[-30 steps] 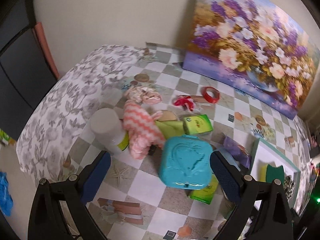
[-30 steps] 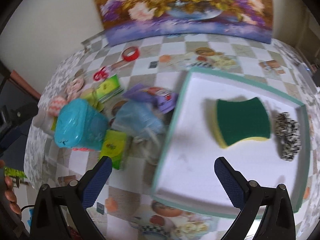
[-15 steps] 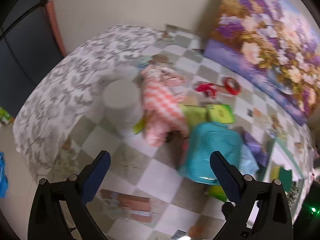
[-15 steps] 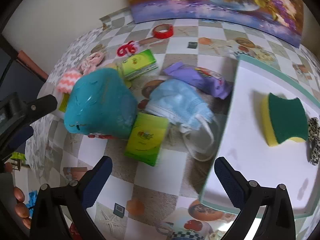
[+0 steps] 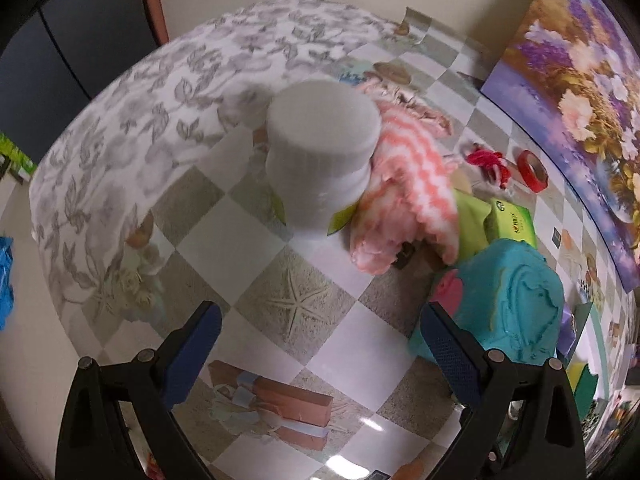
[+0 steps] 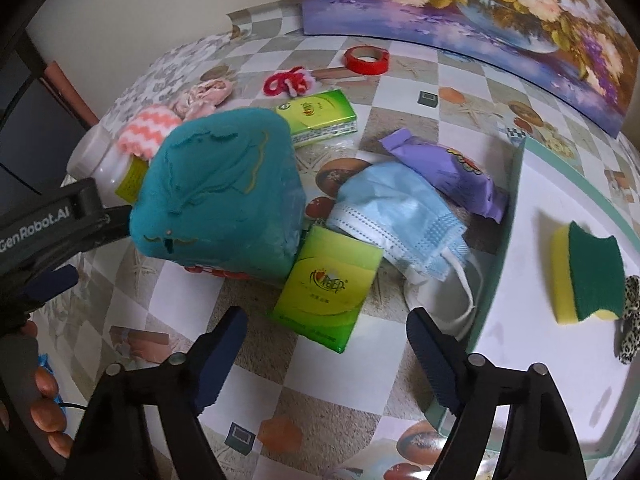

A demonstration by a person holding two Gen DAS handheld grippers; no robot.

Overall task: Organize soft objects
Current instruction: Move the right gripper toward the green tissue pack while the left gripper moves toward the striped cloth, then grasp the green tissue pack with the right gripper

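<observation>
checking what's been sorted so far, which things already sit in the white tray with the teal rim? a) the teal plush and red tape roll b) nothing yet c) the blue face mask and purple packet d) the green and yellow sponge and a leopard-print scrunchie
d: in the right wrist view the sponge and the leopard-print scrunchie lie on the tray, while the face mask is still out on the table.

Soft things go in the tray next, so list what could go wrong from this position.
1. The right gripper is closing with nothing between its fingers; the green tissue pack lies just ahead, so it may pinch that instead of the blue face mask.
2. The mask's ear loop lies against the tray's wall and might snag there.
3. The left gripper hangs near the upright white bottle, which might topple if bumped.
</observation>
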